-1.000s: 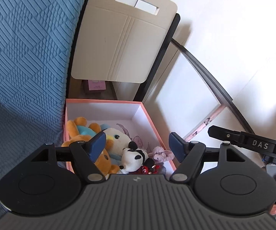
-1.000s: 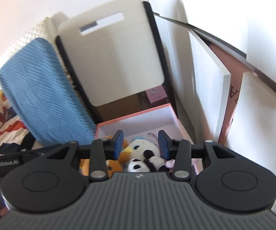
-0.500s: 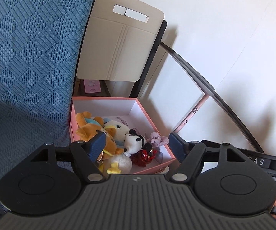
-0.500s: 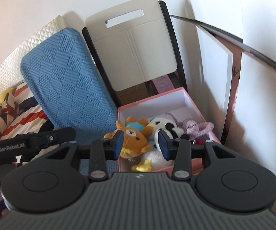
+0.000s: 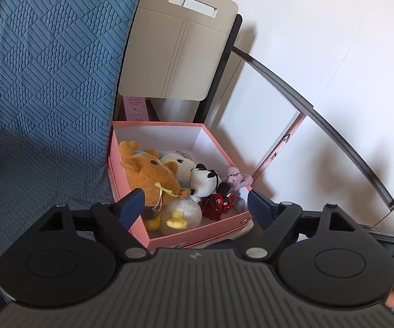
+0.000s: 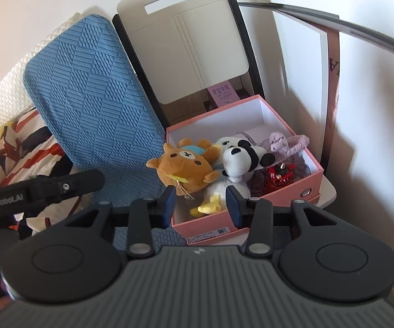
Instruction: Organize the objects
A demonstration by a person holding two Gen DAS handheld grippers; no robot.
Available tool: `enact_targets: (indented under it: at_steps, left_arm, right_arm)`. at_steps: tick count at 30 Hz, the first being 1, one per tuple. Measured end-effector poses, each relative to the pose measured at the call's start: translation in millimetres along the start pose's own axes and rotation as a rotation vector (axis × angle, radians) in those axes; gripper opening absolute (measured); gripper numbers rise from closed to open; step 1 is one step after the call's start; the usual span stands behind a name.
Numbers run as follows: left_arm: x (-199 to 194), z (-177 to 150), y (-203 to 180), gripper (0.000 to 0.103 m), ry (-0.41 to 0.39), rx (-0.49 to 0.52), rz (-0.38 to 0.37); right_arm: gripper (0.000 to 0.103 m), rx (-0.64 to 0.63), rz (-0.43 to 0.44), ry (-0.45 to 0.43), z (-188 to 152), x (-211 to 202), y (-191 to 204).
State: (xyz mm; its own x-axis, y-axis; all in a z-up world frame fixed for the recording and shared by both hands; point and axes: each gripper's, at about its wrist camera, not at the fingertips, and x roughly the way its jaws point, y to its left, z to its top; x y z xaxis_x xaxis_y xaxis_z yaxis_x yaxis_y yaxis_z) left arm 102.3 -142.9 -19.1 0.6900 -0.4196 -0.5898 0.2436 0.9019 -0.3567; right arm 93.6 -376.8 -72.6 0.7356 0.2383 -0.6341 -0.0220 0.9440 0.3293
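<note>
A pink box (image 5: 197,236) (image 6: 292,188) stands open on a seat and holds several soft toys: a brown bear (image 5: 150,173) (image 6: 186,168), a black and white panda (image 5: 205,181) (image 6: 240,158), a white duck with yellow feet (image 5: 180,213) (image 6: 219,194), a purple plush (image 5: 236,177) (image 6: 284,142) and a red figure (image 5: 219,202) (image 6: 279,176). My left gripper (image 5: 195,206) is open and empty, back from the box's near edge. My right gripper (image 6: 201,205) is open and empty, just before the near wall.
A blue quilted cushion (image 5: 49,82) (image 6: 95,104) leans left of the box. A beige chair back (image 5: 180,46) (image 6: 186,46) rises behind it. White walls and a dark curved rail (image 5: 320,125) are on the right. Striped bedding (image 6: 13,153) lies far left.
Both grippers have pulled back and up from the box, so the whole box and its near wall now show. The toys have not moved.
</note>
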Motion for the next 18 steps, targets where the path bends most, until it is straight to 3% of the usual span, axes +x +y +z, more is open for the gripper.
enact_targets:
  at_steps: [3, 5, 6, 7, 18]
  left_arm:
    - [3.6, -4.1, 2.9, 0.086, 0.006, 0.006, 0.009]
    - [6.3, -5.7, 4.6, 0.088, 0.003, 0.007, 0.020]
    - [8.2, -6.5, 5.3, 0.088, 0.002, 0.007, 0.026]
    - [10.4, -7.1, 5.9, 0.089, 0.002, 0.008, 0.031]
    - [41.9, -13.4, 2.6, 0.090, 0.024, 0.025, 0.038]
  right_arm:
    - [0.043, -0.009, -0.006, 0.000, -6.7, 5.5, 0.4]
    - [0.059, -0.007, -0.005, 0.004, -9.7, 9.9, -1.1]
    - [0.078, -0.004, -0.003, 0.000, -11.0, 11.9, -2.4]
    - [0.089, -0.001, -0.006, -0.009, -12.3, 13.4, -3.7]
    - [0.087, 0.012, -0.026, 0.031, -22.0, 41.2, -23.1]
